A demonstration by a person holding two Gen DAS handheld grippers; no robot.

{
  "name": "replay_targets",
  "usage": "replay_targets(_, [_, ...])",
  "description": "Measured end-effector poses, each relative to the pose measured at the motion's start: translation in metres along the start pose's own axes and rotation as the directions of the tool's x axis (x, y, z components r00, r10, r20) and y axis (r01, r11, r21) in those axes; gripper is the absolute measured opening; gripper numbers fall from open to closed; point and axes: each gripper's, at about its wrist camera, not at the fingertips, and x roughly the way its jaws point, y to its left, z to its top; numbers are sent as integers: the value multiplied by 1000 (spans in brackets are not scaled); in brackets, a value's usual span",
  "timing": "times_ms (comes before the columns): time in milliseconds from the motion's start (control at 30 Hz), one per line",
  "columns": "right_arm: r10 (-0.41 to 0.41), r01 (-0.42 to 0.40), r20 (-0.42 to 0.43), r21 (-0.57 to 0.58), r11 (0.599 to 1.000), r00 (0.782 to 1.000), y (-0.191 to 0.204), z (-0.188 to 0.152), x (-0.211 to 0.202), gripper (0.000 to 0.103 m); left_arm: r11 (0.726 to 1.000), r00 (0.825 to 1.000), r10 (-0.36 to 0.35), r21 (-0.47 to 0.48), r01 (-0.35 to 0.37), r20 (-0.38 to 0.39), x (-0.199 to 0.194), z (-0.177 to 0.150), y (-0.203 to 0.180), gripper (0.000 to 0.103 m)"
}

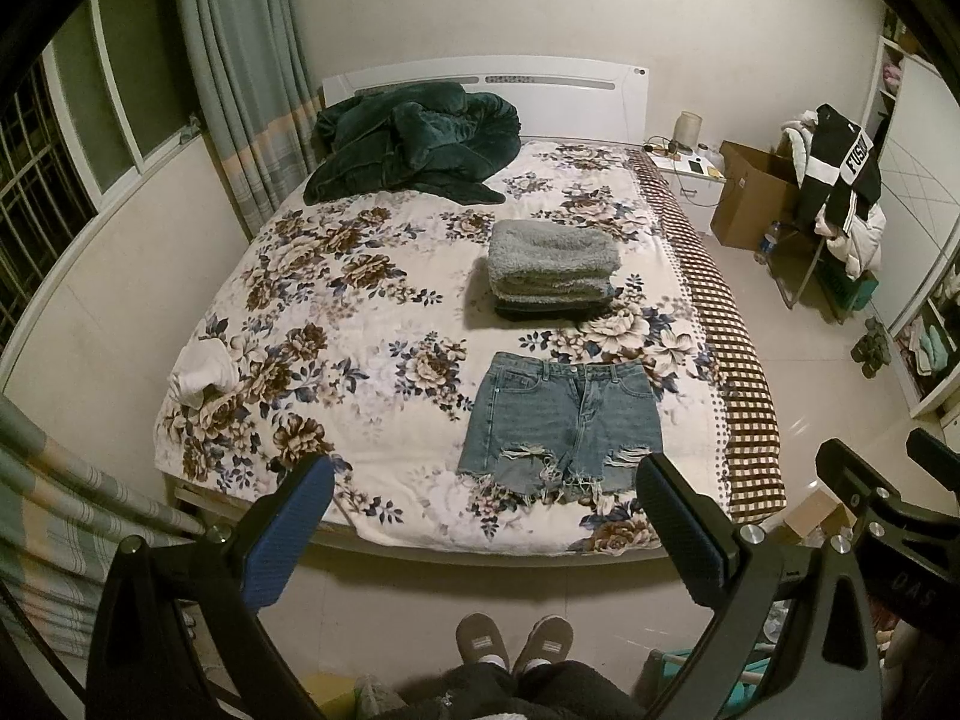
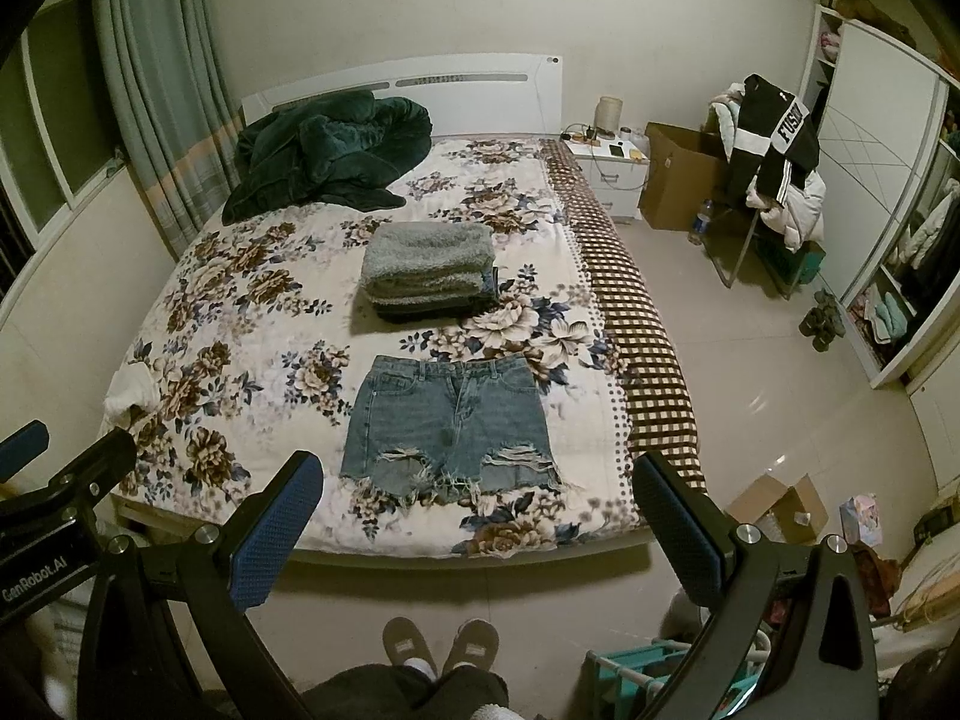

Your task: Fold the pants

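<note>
Denim shorts [image 1: 564, 420] flat on bed [image 1: 372, 516], towel stack [image 1: 552, 267] just behind.

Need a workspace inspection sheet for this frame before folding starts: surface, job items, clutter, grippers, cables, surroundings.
Surface: bed with floral cover, checked blanket along one edge.
Job's things: denim shorts lying flat, unfolded, waistband toward headboard, frayed hems near foot edge.
Clutter: folded grey stack behind shorts, apart from them; dark green quilt bunched at headboard; white cloth at far side edge.
Grippers: left gripper open, empty, off the bed; right gripper open, empty.
Cables: wires on nightstand only.
Surroundings: cardboard box, chair piled with clothes, curtain.
</note>
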Motion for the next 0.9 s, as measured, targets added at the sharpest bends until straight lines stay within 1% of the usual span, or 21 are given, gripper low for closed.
replay_targets(33, [1,-1,-1,-3,1000,1000,4,4,-9,103,1000,1000,0,0,0,0,0,0,0,103])
replay_targets(100, [2,-2,-2,-1,1000,1000,3,3,-8,103,1000,1000,0,0,0,-1,0,0,0,103])
replay_targets(200, [5,-5,-12,1,1000,1000,13,9,-20,103,1000,1000,-1,0,1,-7,-10,7,2,103])
replay_targets(400, [0,1,-37,25,1000,999,15,16,-13,103,1000,1000,2,-9,-2,-6,-16,8,2,103])
replay_targets(467, [-3,5,-47,40,999,999,4,11,18,103,1000,1000,5,-12,-5,-8,-9,12,4,103])
replay_targets(500, [-9,11,-53,48,999,999,4,15,23,103,1000,1000,9,-13,-10,-8,-3,15,4,103])
replay_targets(600, [-14,19,-73,76,997,997,-4,18,57,103,1000,1000,28,-7,-28,-9,18,21,4,103])
replay_targets(633, [-16,24,-88,89,996,996,-6,20,70,103,999,999,35,-1,-35,-14,38,21,5,103])
replay_targets(700, [-9,23,-111,118,993,994,-12,23,95,103,999,999,49,9,-49,-16,54,28,0,103])
replay_targets(733, [-6,22,-121,129,991,993,-16,25,110,103,998,998,67,14,-67,-15,70,30,2,103])
replay_targets(900, [-27,51,-163,143,988,986,-43,34,194,103,992,991,118,47,-115,-68,129,47,-20,103])
